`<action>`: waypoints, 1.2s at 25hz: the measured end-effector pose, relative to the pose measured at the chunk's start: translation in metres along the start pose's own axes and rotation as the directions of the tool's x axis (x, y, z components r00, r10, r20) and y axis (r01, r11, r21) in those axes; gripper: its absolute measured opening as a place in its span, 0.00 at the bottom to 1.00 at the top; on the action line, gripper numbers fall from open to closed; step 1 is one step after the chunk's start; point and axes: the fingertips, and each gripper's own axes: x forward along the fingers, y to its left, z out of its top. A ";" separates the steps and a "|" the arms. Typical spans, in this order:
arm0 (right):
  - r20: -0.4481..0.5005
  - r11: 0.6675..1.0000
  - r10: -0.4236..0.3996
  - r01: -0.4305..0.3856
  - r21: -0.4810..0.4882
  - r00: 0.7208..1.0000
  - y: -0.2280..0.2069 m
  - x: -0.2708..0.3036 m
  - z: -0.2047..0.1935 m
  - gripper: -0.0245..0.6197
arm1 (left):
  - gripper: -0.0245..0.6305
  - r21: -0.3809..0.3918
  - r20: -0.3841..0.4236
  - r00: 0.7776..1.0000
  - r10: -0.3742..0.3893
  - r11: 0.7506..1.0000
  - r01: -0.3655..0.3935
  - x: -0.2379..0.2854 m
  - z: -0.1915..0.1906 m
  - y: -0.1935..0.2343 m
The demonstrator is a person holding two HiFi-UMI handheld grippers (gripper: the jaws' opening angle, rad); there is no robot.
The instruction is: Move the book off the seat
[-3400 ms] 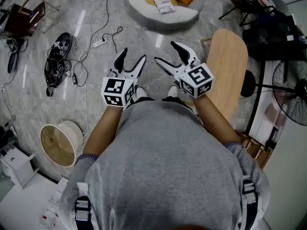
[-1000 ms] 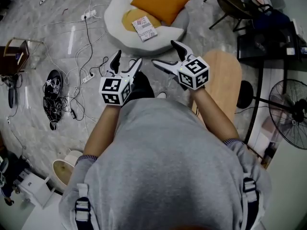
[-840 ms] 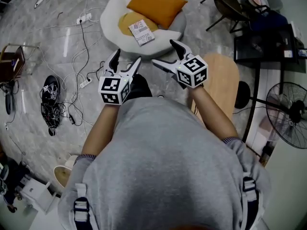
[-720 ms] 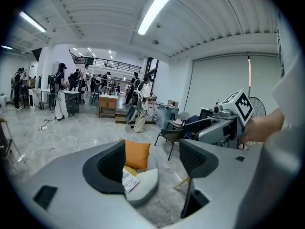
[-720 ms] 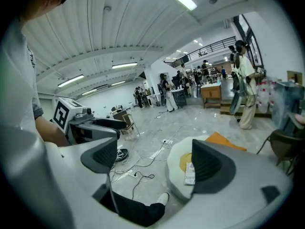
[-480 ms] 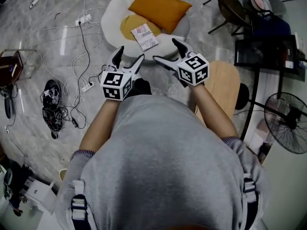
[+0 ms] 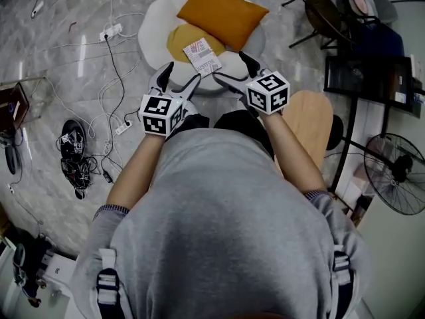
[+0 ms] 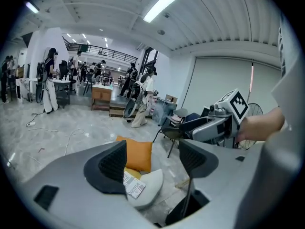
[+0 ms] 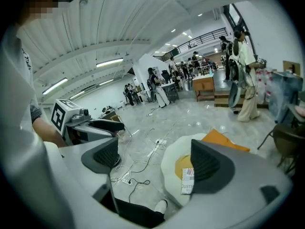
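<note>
A small book (image 7: 202, 56) with a printed cover lies on the round white floor seat (image 7: 156, 30), on its yellow centre, in front of an orange cushion (image 7: 222, 12). The book (image 8: 135, 189) also shows in the left gripper view and the book (image 9: 187, 181) in the right gripper view. My left gripper (image 7: 178, 78) is held open just short of the seat's near rim. My right gripper (image 7: 232, 70) is open too, beside the book's right side and above the rim. Neither holds anything.
Cables and a power strip (image 7: 109, 30) trail over the marble floor at left. A black bundle (image 7: 72, 155) lies further left. A wooden board (image 7: 312, 121) and a black chair (image 7: 325, 12) stand at right, with a fan (image 7: 397, 171) beyond. People stand in the background (image 8: 50, 80).
I have walked toward the seat: it and the book have come closer in the head view, and both open grippers now reach its near rim.
</note>
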 end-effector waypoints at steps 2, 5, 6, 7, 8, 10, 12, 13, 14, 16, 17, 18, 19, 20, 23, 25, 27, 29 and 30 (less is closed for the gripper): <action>-0.013 1.000 0.006 -0.006 0.015 1.000 -0.016 0.009 0.002 0.81 | 0.58 -0.014 -0.016 1.000 0.004 1.000 -0.004 0.013 -0.002 0.007; -0.048 0.998 0.041 -0.039 0.038 0.998 -0.041 0.028 0.000 0.81 | 0.58 -0.032 -0.041 0.999 0.029 0.999 -0.031 0.038 -0.007 0.016; -0.062 0.997 0.057 -0.054 0.048 0.996 -0.051 0.035 -0.002 0.81 | 0.58 -0.040 -0.053 0.998 0.043 0.998 -0.045 0.048 -0.010 0.019; -0.077 0.996 0.072 -0.068 0.056 0.994 -0.061 0.042 -0.005 0.81 | 0.58 -0.052 -0.066 0.996 0.058 0.997 -0.061 0.059 -0.014 0.022; -0.093 0.995 0.087 -0.081 0.063 0.992 -0.071 0.048 -0.008 0.81 | 0.58 -0.068 -0.080 0.994 0.072 0.995 -0.078 0.070 -0.018 0.024; -0.123 0.992 0.112 -0.103 0.072 0.986 -0.090 0.059 -0.012 0.81 | 0.58 -0.102 -0.105 0.989 0.104 0.988 -0.115 0.091 -0.026 0.029; -0.157 0.989 0.135 -0.124 0.077 0.978 -0.110 0.067 -0.015 0.81 | 0.58 -0.133 -0.130 0.981 0.141 0.978 -0.158 0.110 -0.033 0.033; -0.178 0.988 0.148 -0.136 0.078 0.973 -0.121 0.072 -0.019 0.81 | 0.58 -0.148 -0.141 0.977 0.161 0.972 -0.181 0.120 -0.037 0.035; -0.201 0.985 0.164 -0.151 0.078 0.966 -0.132 0.078 -0.023 0.81 | 0.58 -0.164 -0.150 0.972 0.181 0.965 -0.205 0.130 -0.041 0.038; -0.243 0.980 0.196 -0.183 0.078 0.950 -0.154 0.092 -0.033 0.81 | 0.58 -0.205 -0.162 0.961 0.223 0.945 -0.254 0.150 -0.051 0.047; -0.265 0.977 0.211 -0.197 0.079 0.941 -0.165 0.101 -0.040 0.81 | 0.58 -0.228 -0.169 0.955 0.244 0.933 -0.279 0.159 -0.058 0.052; -0.286 0.974 0.224 -0.209 0.083 0.932 -0.175 0.109 -0.047 0.81 | 0.58 -0.250 -0.178 0.948 0.264 0.920 -0.303 0.168 -0.066 0.058; -0.307 0.972 0.235 -0.218 0.088 0.922 -0.184 0.118 -0.057 0.81 | 0.58 -0.267 -0.191 0.940 0.283 0.907 -0.327 0.176 -0.076 0.063; -0.328 0.970 0.244 -0.226 0.093 0.913 -0.194 0.127 -0.067 0.81 | 0.58 -0.279 -0.205 0.932 0.299 0.895 -0.349 0.185 -0.087 0.069; -0.393 0.964 0.267 -0.239 0.120 0.880 -0.221 0.159 -0.102 0.81 | 0.58 -0.299 -0.245 0.910 0.335 0.866 -0.400 0.212 -0.126 0.089; -0.432 0.957 0.287 -0.242 0.157 0.855 -0.235 0.182 -0.128 0.81 | 0.58 -0.309 -0.278 0.897 0.344 0.852 -0.422 0.228 -0.156 0.104; -0.461 0.952 0.301 -0.239 0.190 0.834 -0.249 0.206 -0.157 0.81 | 0.58 -0.326 -0.310 0.887 0.343 0.838 -0.438 0.242 -0.187 0.119; -0.479 0.955 0.290 -0.216 0.205 0.829 -0.261 0.225 -0.178 0.81 | 0.58 -0.355 -0.335 0.880 0.336 0.820 -0.449 0.253 -0.217 0.131; -0.485 0.957 0.280 -0.200 0.210 0.829 -0.266 0.232 -0.188 0.81 | 0.58 -0.368 -0.347 0.877 0.332 0.812 -0.453 0.257 -0.231 0.135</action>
